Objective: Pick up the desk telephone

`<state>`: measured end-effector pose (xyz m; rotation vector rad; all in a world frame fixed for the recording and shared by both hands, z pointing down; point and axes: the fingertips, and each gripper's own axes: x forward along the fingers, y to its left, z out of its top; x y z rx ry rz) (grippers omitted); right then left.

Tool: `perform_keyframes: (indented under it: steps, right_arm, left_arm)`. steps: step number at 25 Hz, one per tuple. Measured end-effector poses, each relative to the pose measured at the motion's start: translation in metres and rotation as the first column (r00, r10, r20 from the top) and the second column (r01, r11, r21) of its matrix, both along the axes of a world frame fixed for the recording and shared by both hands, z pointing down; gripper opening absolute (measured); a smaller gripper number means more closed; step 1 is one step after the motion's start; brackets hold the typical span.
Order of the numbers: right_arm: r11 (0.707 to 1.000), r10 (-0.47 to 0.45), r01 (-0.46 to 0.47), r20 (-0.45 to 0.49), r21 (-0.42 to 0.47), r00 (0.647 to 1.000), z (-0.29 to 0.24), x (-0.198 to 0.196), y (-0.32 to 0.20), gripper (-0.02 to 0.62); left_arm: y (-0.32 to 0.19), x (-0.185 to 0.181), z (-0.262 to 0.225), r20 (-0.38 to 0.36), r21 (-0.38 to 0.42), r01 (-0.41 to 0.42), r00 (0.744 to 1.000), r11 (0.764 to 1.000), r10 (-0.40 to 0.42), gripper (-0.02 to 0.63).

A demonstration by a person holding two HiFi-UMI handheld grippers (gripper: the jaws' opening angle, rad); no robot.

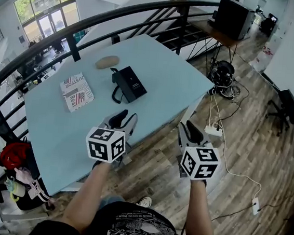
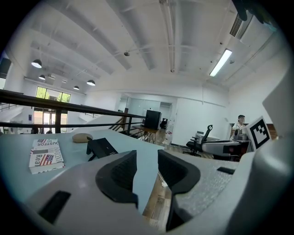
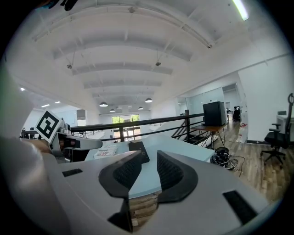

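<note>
The desk telephone is a flat black unit with a cord looping off its left side, lying mid-table on the pale blue table. It also shows ahead in the left gripper view and in the right gripper view. My left gripper hovers over the table's near edge, short of the phone. Its jaws stand apart with nothing between them. My right gripper is off the table's edge above the wooden floor, to the phone's right. It too is open and holds nothing.
A magazine lies left of the phone and a tan oval object sits behind it. A black railing curves round the table's far side. On the floor at right are a power strip, cables and a small fan.
</note>
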<state>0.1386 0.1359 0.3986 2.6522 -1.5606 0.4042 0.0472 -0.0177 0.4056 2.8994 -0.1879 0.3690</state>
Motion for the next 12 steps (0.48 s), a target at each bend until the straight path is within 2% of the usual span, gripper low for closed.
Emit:
perform_keyframes:
  steps: [12]
  right_arm:
    - [0.997,-0.071,0.071,0.024,-0.006,0.997,0.016,0.053,-0.028,0.089]
  left_arm:
    - [-0.033,0.047,0.020,0.029,-0.020,0.068,0.997,0.998,-0.067,0.133]
